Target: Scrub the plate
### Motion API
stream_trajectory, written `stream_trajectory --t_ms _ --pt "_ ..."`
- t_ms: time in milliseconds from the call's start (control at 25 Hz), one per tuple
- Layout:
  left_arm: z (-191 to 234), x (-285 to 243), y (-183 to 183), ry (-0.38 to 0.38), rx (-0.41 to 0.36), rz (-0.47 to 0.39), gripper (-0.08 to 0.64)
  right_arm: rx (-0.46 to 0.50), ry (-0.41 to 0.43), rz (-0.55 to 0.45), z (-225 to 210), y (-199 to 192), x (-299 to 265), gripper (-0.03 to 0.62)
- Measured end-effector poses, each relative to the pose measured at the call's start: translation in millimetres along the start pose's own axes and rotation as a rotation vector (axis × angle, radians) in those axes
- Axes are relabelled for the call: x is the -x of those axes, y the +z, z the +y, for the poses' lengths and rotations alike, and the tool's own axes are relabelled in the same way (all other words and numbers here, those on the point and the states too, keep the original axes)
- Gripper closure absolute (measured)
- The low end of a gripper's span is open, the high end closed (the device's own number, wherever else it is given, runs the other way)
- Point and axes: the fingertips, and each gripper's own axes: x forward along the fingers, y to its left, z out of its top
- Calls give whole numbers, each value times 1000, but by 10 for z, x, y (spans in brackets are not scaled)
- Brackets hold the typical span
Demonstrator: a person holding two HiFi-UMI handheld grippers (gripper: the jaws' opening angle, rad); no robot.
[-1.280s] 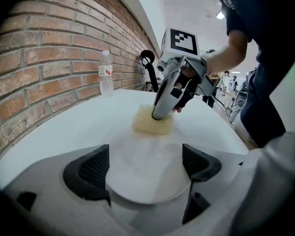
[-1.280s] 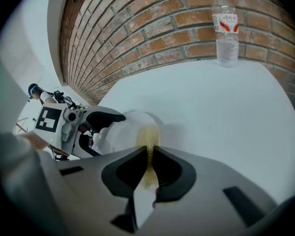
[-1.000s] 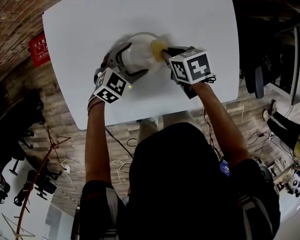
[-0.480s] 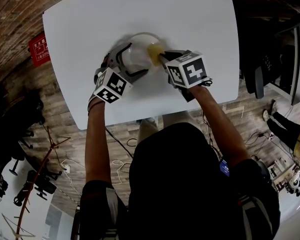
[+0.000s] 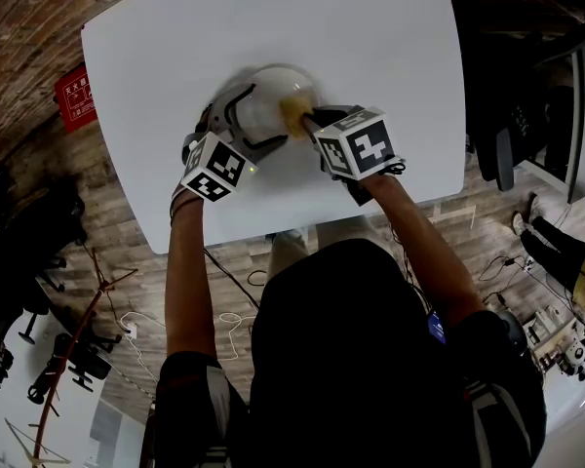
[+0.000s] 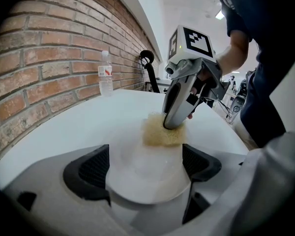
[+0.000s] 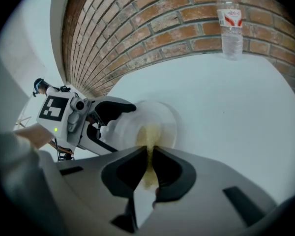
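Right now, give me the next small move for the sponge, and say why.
Probably sweep the sponge across the plate toward its centre. The right tool pinches it near one edge, the left tool clamps the plate steady, and most of the surface lies beyond it.

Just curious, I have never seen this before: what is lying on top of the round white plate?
A yellow sponge, pinched in the right gripper, rests on the round white plate. The plate surface under the sponge is covered, so any dirt there cannot be seen.
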Motion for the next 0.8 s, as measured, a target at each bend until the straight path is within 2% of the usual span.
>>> stream_trajectory --t_ms 800 --pt "-5 -14 16 -4 -5 -6 117 11 16 18 75 -46 -28 549"
